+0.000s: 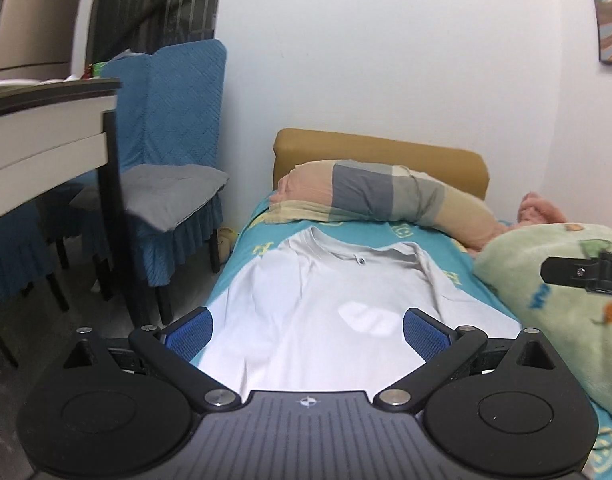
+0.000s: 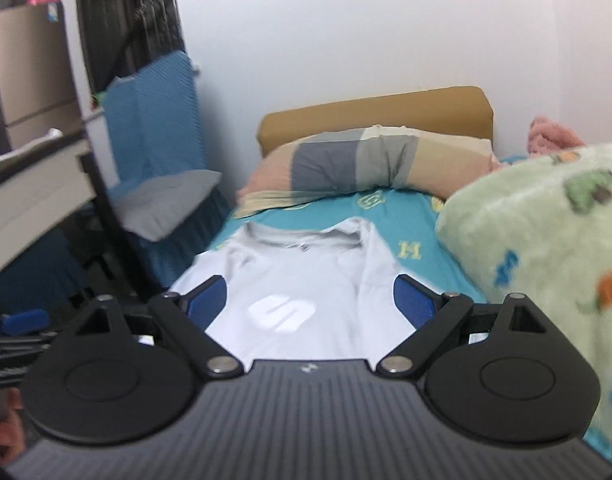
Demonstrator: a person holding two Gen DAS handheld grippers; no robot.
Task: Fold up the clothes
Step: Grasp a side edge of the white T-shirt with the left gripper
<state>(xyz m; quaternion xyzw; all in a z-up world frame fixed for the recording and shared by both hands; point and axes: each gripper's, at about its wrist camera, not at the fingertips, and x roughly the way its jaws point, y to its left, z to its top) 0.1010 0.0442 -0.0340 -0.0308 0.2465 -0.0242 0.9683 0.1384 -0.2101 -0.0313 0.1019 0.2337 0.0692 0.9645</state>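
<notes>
On the bed's teal sheet (image 1: 457, 256), a white T-shirt (image 1: 313, 304) lies flat and face up, collar toward the headboard (image 1: 379, 156) and patchwork pillow (image 1: 369, 196), hem toward the cameras and hidden under the gripper bodies. Long axis runs collar-to-hem, along the length of the bed; pale chest logo (image 2: 282, 312) reads upright from this end. Sleeves look already tucked in toward the body, with creases running down from both shoulders, though the blur makes that uncertain.

Left gripper (image 1: 307, 330): jaws spread wide, nothing between the blue pads (image 1: 423, 336), held clear above the shirt. Right gripper (image 2: 309, 304): also spread, empty, above the shirt's lower half.

Step, as judged: between folds, both tools free and lined up over the garment. Next move likely needs each gripper lowered to 1 corner of the near hem, pinching both layers, then carrying the hem up toward the collar for a half fold.

Green fleece blanket (image 2: 545, 248) crowds the right edge, so the right side has less room. Blue-covered chair (image 1: 174, 152) stands left of the bed.
</notes>
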